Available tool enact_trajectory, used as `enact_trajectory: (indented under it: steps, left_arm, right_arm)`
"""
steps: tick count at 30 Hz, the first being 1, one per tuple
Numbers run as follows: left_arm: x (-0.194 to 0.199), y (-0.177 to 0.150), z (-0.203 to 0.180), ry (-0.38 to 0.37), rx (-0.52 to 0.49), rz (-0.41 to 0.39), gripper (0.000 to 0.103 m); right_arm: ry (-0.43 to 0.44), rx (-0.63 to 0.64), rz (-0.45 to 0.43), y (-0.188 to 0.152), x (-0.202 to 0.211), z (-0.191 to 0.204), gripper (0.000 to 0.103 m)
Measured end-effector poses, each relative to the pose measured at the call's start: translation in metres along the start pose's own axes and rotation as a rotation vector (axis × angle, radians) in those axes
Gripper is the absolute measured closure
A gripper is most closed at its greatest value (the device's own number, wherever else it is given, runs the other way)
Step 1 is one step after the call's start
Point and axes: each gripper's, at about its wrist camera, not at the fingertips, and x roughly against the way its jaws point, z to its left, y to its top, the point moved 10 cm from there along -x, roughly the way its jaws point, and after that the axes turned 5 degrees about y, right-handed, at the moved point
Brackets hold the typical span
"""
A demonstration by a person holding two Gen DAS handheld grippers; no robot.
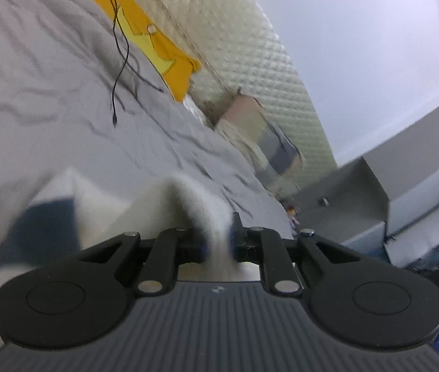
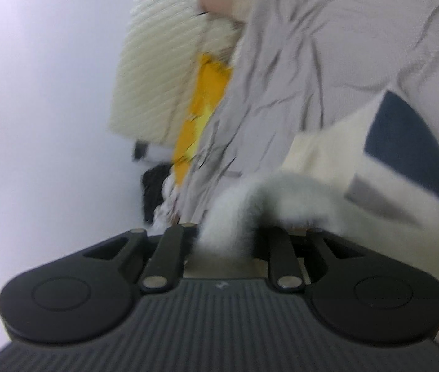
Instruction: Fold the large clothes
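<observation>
Both the left gripper (image 1: 218,241) and right gripper (image 2: 227,238) are pinched nearly closed on the white garment (image 1: 170,204), holding its edge up off the bed (image 1: 64,93), presumably to fold it over.

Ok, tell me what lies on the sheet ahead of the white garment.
On the grey sheet, a black cable lies loose ahead of the white garment that both grippers pinch; the yellow cloth lies further off.
</observation>
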Motion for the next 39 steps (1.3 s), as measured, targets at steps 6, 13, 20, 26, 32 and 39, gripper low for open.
enact_trajectory:
  steps: [6,13,20,26,32,39]
  left_arm:
    - [-0.084,0.016,0.052,0.010,0.018,-0.018,0.087]
    - [-0.139,0.042,0.078,-0.035,-0.063,-0.044,0.087]
    - [-0.193,0.052,0.117,0.012,-0.059,0.006,0.086]
    - [-0.210,0.047,0.134,0.052,-0.041,0.042,0.085]
    - [-0.184,0.048,0.117,0.058,-0.087,0.033,0.033]
    - [-0.136,0.041,0.070,0.048,-0.295,-0.059,0.025]
  right_arm:
    - [-0.061,-0.001,0.015,0.022,-0.059,-0.059,0.082]
    - [0.052,-0.039,0.058,0.058,-0.097,-0.084,0.081]
    - [0.020,-0.086,0.094,0.068,-0.135,-0.120,0.081]
    - [0.033,-0.100,0.080,0.063,-0.131,-0.117,0.077]
    - [0.082,-0.048,-0.002,0.064,-0.109,-0.090,0.028]
    - [0.051,0.258,0.022,0.028,-0.095,-0.038,0.027]
